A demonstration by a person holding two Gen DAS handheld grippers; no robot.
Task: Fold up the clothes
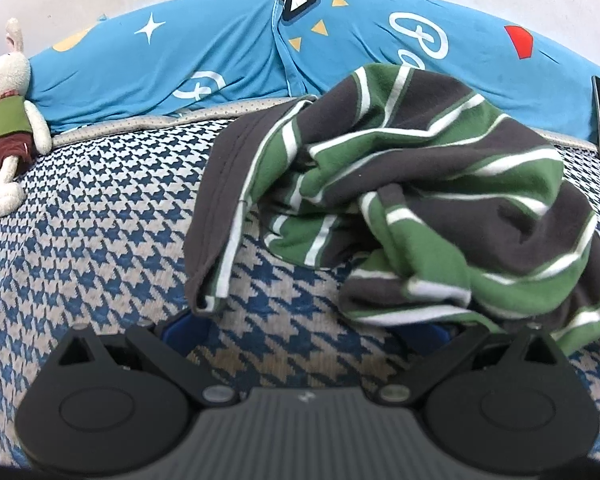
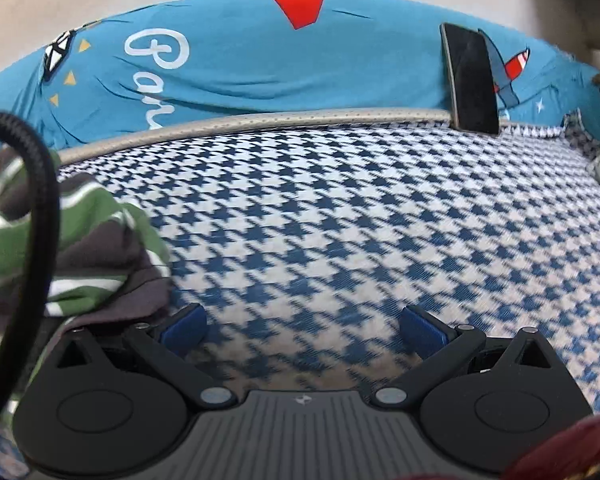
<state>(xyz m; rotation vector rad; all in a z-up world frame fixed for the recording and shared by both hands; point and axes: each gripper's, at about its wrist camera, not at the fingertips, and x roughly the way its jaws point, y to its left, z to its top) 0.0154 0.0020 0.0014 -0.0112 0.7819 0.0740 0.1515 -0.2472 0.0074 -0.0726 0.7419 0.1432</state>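
A green, grey and white striped shirt (image 1: 432, 200) lies in a crumpled heap on the blue-and-white houndstooth bed cover (image 1: 100, 220), bunched up rather than spread flat, with one grey-edged flap hanging down toward the near side. From the right wrist view the same shirt (image 2: 88, 240) sits off at the left edge, with a black cable (image 2: 40, 208) looping across in front of it.

The left gripper (image 1: 304, 328) hovers low just in front of the heap with its jaws spread wide and nothing between them. Its left blue pad (image 1: 180, 326) peeks out beside the hanging flap, and the shirt's near hem covers most of the other pad.

The right gripper (image 2: 302, 330) is likewise wide open and empty, both blue pads (image 2: 424, 330) showing over bare houndstooth cloth, just to the right of the shirt.

Behind the bed cover runs a grey piped edge, and beyond it a long turquoise cushion (image 1: 220, 52) printed with white script, stars and triangles. A plush rabbit (image 1: 8, 120) in a green vest leans at the far left. A dark phone (image 2: 470, 80) stands propped against the cushion on the right.
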